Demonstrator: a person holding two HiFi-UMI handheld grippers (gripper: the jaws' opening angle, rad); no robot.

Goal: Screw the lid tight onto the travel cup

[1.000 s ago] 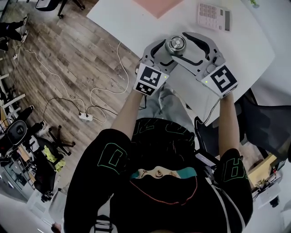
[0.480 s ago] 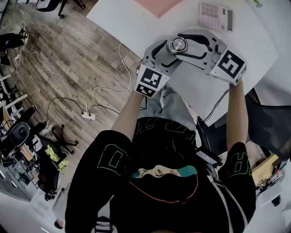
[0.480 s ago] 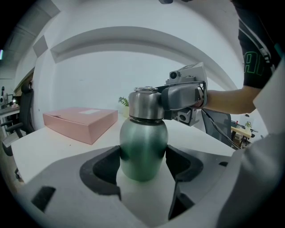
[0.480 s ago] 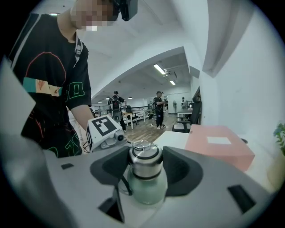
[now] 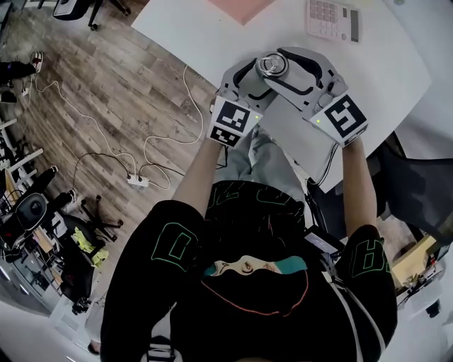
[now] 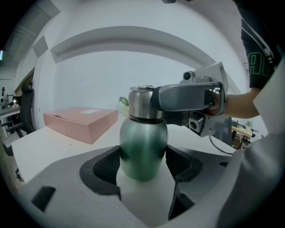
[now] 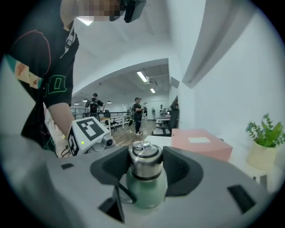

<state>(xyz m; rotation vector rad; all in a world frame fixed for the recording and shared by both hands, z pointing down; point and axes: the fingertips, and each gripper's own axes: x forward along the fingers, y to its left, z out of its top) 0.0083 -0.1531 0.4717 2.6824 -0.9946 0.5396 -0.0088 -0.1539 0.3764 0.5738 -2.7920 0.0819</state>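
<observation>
R gripper (image 7: pixel 145 168): jaws have just been closing, and I read the pads on both sides of the steel lid (image 7: pixel 144 156). L gripper (image 6: pixel 143 164) clamps the green cup (image 6: pixel 143 140) low on its body. Cup's upright on the white table (image 5: pixel 205 35), near the edge. Only head view gives me a calculator (image 5: pixel 331 20) beyond the cup; only R gripper view a plant (image 7: pixel 263 142) to its right. Pink box (image 6: pixel 82 122) behind cup, apart.
</observation>
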